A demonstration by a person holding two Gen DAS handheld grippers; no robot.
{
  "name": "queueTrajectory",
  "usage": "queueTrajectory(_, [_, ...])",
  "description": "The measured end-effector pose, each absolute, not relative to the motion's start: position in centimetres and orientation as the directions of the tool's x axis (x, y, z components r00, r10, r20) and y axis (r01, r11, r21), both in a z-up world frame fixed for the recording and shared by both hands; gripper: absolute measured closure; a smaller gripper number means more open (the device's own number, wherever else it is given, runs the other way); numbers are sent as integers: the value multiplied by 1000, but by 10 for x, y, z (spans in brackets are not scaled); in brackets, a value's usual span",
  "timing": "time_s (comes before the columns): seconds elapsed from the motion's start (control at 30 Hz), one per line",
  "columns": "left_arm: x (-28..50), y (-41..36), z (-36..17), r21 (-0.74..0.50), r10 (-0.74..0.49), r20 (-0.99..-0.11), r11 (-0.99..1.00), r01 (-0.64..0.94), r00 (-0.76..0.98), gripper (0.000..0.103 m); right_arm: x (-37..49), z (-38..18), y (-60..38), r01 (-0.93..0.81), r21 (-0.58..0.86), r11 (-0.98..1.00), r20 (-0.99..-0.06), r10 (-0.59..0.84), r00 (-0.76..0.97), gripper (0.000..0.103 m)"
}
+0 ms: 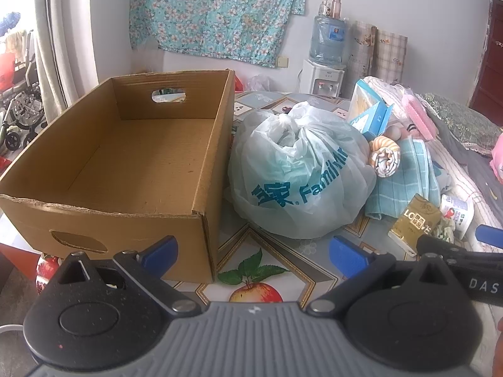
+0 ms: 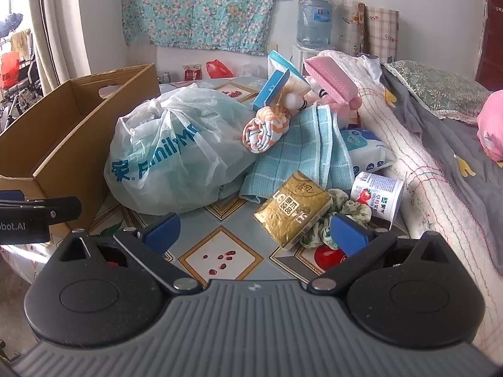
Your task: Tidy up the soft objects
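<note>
An empty cardboard box (image 1: 125, 154) (image 2: 72, 132) stands at the left of the table. Right beside it lies a stuffed white plastic bag (image 1: 295, 172) (image 2: 179, 154) with blue print. Against the bag rest a rolled orange-and-white cloth (image 1: 385, 155) (image 2: 264, 130) and a folded light-blue towel (image 1: 405, 182) (image 2: 301, 150). A gold tissue pack (image 1: 413, 220) (image 2: 294, 207) and a green scrunchie (image 2: 345, 210) lie nearer. My left gripper (image 1: 254, 253) is open, low in front of the box corner and bag. My right gripper (image 2: 254, 231) is open just short of the gold pack.
A yogurt cup (image 2: 377, 196), a wet-wipes pack (image 2: 367, 149), blue-and-white boxes (image 2: 279, 81), a pink sponge (image 2: 330, 77) and a pink plush crowd the right side. A quilted bed (image 2: 440, 144) borders the table on the right. A water dispenser (image 1: 325, 47) stands behind.
</note>
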State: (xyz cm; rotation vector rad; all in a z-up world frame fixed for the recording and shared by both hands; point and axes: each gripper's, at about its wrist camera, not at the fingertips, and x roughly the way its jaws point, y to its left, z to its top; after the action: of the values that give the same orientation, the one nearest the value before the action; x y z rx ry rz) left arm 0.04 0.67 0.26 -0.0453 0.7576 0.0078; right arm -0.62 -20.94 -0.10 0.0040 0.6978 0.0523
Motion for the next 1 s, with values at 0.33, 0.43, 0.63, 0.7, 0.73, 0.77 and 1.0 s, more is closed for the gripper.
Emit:
queueTrajectory(0.33, [1, 9, 2, -39, -5, -688, 999, -30, 725, 0, -5, -2, -207, -51, 15, 999, -646, 48, 762, 1])
queueTrajectory(0.43, [1, 9, 2, -40, -5, -688, 999, -31, 726, 0, -4, -2, -207, -51, 14, 999, -645, 48, 762, 1])
queueTrajectory(0.63, [2, 12, 1, -42, -3, -686, 998, -36, 727, 0, -4, -2, -207, -53, 15, 998, -646, 50, 762, 1])
queueTrajectory(0.7, [2, 12, 1, -42, -2, -687, 998, -37, 727, 0, -4, -3, -206, -54, 14, 998, -646, 50, 761, 1])
queueTrajectory(0.73, [2, 12, 1, -43, -3, -687, 998, -36, 727, 0, -4, -3, -205, -55, 13, 998, -647, 51, 761, 1])
queueTrajectory(0.77, [2, 12, 1, -43, -3, -687, 998, -36, 727, 0, -3, -3, -205, -56, 12, 998, -647, 51, 760, 1])
queueTrajectory(1.0, [2, 13, 1, -43, -3, -686, 998, -37, 727, 0, -2, -4, -203, -57, 12, 998, -649, 51, 759, 1])
